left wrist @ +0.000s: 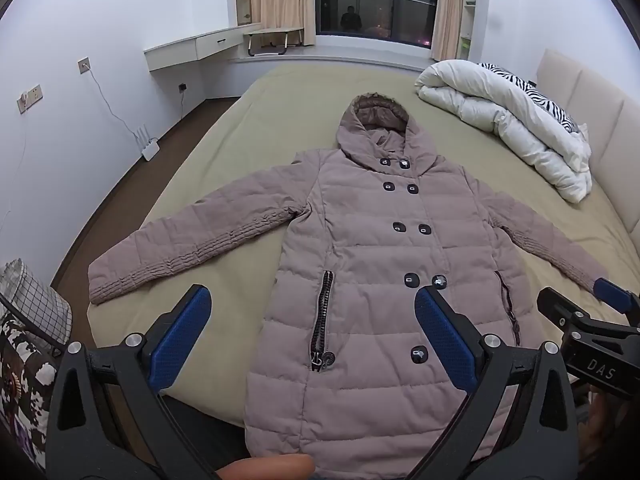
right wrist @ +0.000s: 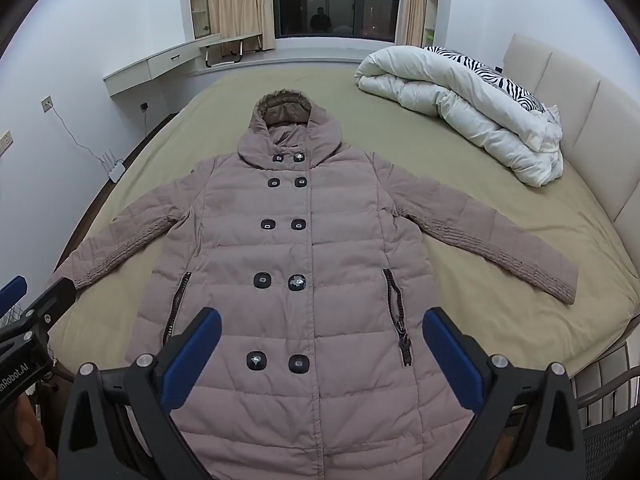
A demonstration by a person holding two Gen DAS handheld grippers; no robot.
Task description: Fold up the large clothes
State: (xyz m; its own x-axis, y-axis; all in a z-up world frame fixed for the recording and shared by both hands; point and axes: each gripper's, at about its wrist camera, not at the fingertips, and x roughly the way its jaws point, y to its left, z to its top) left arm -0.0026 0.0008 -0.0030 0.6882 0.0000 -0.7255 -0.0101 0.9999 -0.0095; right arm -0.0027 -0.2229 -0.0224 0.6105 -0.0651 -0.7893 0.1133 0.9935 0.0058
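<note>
A long mauve hooded down coat [left wrist: 360, 248] lies flat, face up, on the olive bed [left wrist: 248, 128], hood toward the window, both sleeves spread out, hem hanging over the near edge. It also shows in the right wrist view [right wrist: 304, 248]. My left gripper [left wrist: 312, 308] is open and empty above the coat's lower left front. My right gripper [right wrist: 322, 328] is open and empty above the coat's lower middle. The right gripper's body shows at the right edge of the left wrist view [left wrist: 592, 328].
A rolled white duvet [left wrist: 508, 120] with a zebra-print pillow [left wrist: 544, 100] lies at the bed's far right by the padded headboard [left wrist: 592, 96]. A checked bag [left wrist: 36, 304] stands on the floor at left. A router [left wrist: 149, 148] sits by the left wall.
</note>
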